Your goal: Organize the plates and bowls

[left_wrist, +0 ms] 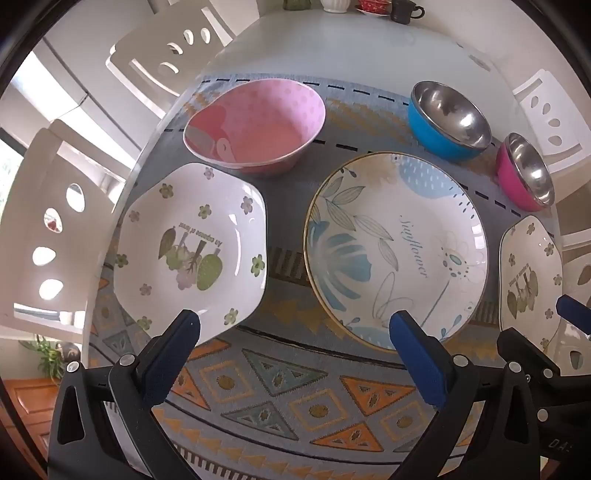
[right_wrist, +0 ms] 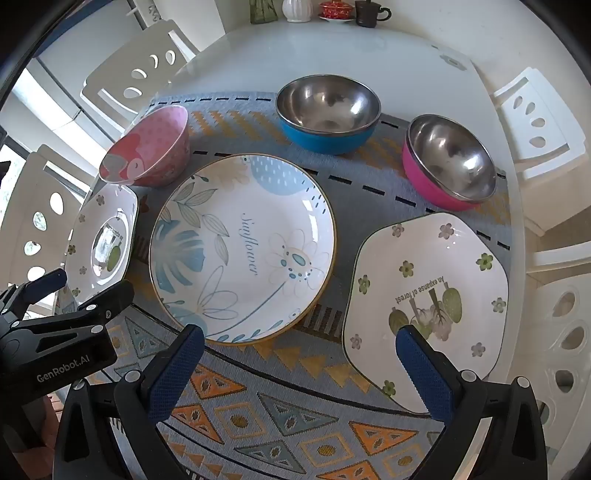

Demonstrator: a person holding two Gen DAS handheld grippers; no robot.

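A round "Sunflower" plate lies mid-mat. A white octagonal plate with green flowers lies left of it, a matching one right of it. Behind stand a pink dotted bowl, a blue steel bowl and a magenta steel bowl. My left gripper is open and empty above the mat's near part. My right gripper is open and empty, between the round plate and the right octagonal plate.
A patterned mat covers the near part of a white table. White chairs stand around it. A vase, a red cup and a dark mug sit at the far edge.
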